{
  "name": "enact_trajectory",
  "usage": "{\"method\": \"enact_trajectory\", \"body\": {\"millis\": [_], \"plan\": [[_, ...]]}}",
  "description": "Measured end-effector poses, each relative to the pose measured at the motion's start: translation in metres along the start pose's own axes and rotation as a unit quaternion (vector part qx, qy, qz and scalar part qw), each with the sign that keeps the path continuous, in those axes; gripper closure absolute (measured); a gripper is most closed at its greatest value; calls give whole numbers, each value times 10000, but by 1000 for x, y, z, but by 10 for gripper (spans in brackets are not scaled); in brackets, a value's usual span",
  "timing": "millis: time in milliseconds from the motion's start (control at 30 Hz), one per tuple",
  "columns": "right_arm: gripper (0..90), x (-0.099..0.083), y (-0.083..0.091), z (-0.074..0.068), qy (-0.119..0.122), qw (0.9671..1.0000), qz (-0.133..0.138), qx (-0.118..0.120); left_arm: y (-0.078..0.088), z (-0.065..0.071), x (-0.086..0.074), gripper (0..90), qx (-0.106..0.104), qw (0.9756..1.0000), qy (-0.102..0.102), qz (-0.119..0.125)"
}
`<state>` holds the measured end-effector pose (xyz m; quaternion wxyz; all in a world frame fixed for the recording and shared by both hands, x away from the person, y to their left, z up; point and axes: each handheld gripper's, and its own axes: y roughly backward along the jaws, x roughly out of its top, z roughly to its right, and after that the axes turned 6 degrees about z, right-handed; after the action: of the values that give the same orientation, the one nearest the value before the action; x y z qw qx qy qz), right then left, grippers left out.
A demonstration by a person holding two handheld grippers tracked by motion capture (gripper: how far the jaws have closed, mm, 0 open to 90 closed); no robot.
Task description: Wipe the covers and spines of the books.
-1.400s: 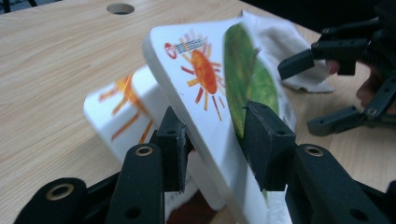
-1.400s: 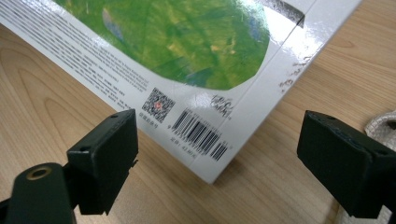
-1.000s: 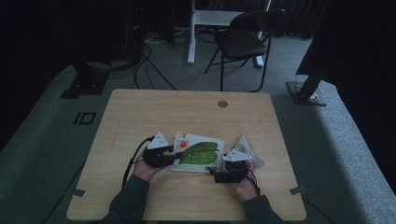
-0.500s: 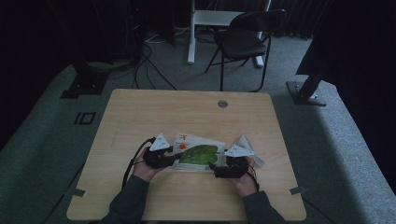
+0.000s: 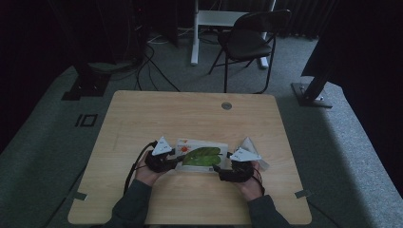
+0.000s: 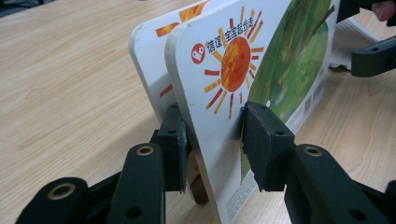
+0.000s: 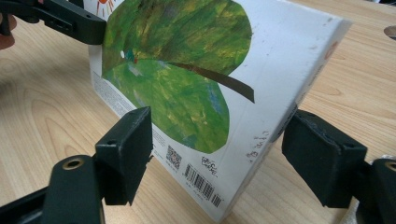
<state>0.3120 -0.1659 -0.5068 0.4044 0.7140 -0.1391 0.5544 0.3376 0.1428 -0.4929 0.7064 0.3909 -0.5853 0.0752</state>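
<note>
Left gripper view is showing my left gripper (image 6: 212, 140) clamping the open edge of a board book (image 6: 261, 70): one black pad is pressing the back cover beside the orange sun while the other is sitting behind the thick pages, so the jaws are standing at a middling width, closed on the book. My right gripper (image 7: 217, 154) is straddling the spine end of the same book (image 7: 187, 84); its jaws have just been closing, the book is sitting between them, and both pads are looking just clear of the covers, the left one near the barcode side and the right one by the spine. In the high view, my left gripper (image 5: 164, 159) and right gripper (image 5: 235, 166) are flanking the book (image 5: 202, 156), which is showing its green leaf picture upward, near my edge of the wooden table (image 5: 190, 114). My sleeves are coming in from the bottom edge. Beyond the table, a dark folding chair (image 5: 247, 40) is standing on the grey floor.
</note>
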Motion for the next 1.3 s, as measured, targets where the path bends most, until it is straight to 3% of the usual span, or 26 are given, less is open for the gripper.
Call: {"method": "enact_trajectory", "body": {"millis": [100,300,1300], "plan": [[253,0,2,0,-7,10000,20,39,3,-2,-2,631,-17,9999,87,83],[254,0,6,-1,-15,9999,64,121,9,-2,-4,622,-36,9998,53,178],[353,1,15,-3,130,9992,333,184,17,5,-6,608,-184,9995,-5,262]]}}
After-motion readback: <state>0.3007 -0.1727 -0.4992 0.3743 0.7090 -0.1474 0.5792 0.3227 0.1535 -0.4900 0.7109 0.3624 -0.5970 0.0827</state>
